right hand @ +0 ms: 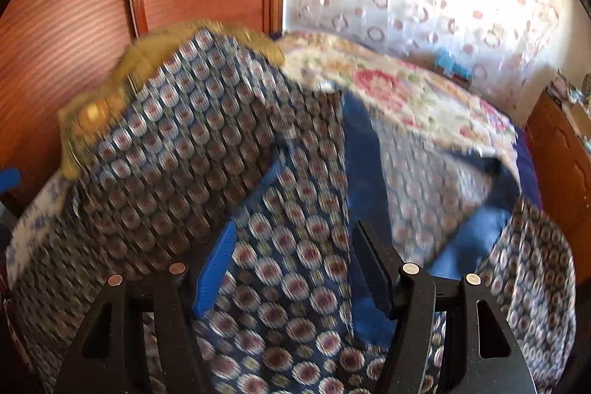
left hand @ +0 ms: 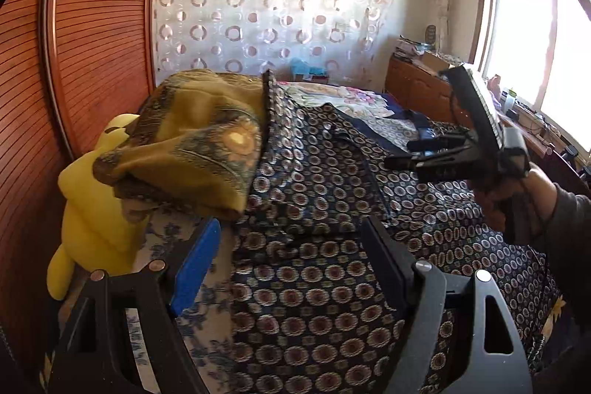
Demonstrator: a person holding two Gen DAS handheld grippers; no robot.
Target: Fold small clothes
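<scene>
We have the patterned garment (left hand: 317, 194) spread on the bed (left hand: 354, 95), dark blue with small round medallions, partly turned over so that its plain blue lining (right hand: 354, 150) shows in the right wrist view. It fills the middle of both views, running from 6 o'clock up towards 12.

Left tool (left hand: 288, 268): open, nothing between its fingers, hovering over the near part of the cloth. Right tool (right hand: 295, 264): also open, nothing gripped, the cloth lying beneath it; that view is blurred. In the left view its body appears at 3 o'clock.

Handling, as we judge it: thin, limp and light, with a slight sheen, so probably slippery. It will sag and slide rather than hold a crease. We would pinch it at a hemmed edge or corner, where the layers are thicker, one tool at each end of the same edge.

An ochre cloth (left hand: 192, 139) rests at 10 o'clock against the garment's far left edge, beside a yellow plush toy (left hand: 92, 209). Avoid catching either one.
</scene>
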